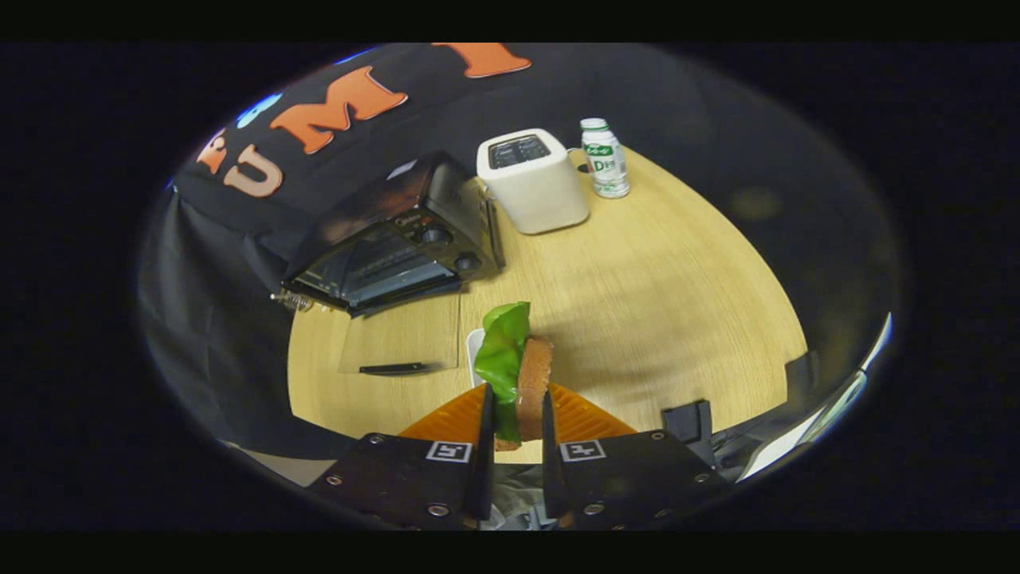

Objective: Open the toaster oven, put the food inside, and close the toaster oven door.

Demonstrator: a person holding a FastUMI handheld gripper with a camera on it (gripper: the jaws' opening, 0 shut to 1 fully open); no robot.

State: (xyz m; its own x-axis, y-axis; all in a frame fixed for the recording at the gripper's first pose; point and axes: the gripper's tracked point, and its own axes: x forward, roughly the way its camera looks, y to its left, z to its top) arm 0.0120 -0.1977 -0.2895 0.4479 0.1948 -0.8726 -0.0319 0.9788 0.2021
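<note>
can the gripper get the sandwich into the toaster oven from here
Probably yes. The gripper is shut on the sandwich, and the toaster oven beyond the fingers has its glass door folded down flat, with bare table between.

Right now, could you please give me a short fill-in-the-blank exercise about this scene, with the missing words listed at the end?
1. The gripper is shut on the ____, bread and a green leaf together.
2. The glass door of the toaster oven is ____, lying flat on the table.
3. The white toaster stands between the toaster oven and the ____.
4. An ____ plate lies under the fingertips.

Missing words: sandwich; open; bottle; orange
</note>
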